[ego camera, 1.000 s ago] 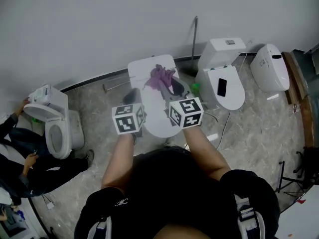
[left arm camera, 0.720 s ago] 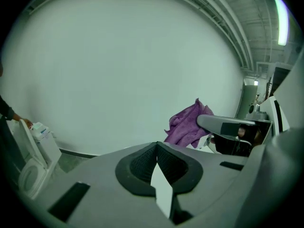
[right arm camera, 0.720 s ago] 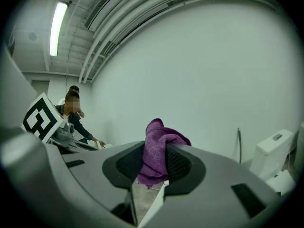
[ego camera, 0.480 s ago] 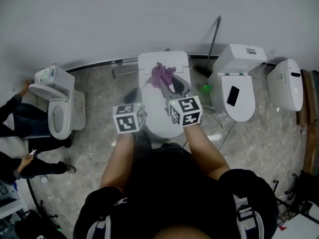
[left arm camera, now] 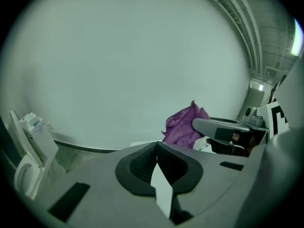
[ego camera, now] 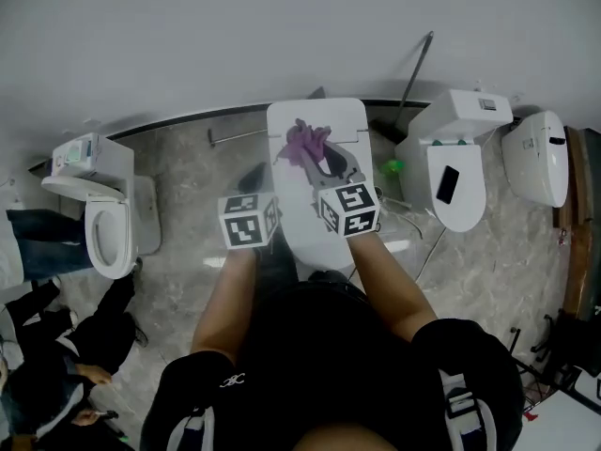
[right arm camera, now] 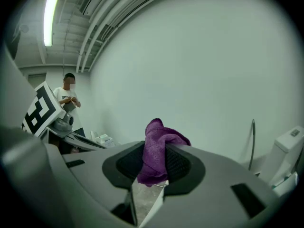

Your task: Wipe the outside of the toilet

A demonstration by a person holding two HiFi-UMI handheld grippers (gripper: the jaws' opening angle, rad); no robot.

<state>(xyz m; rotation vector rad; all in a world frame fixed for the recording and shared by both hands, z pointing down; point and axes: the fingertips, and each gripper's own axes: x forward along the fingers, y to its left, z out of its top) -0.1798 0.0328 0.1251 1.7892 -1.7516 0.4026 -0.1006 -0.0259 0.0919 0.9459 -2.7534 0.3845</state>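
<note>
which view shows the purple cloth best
Right gripper view: the purple cloth is close up, pinched in the jaws of the right gripper. The head view shows it small, over the toilet; the left gripper view shows one side only.

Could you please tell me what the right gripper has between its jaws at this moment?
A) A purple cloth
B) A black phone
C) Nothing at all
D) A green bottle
A: the right gripper view shows the purple cloth pinched between the jaws of the right gripper, and the head view shows it bunched over the white toilet in front of the person.
</note>
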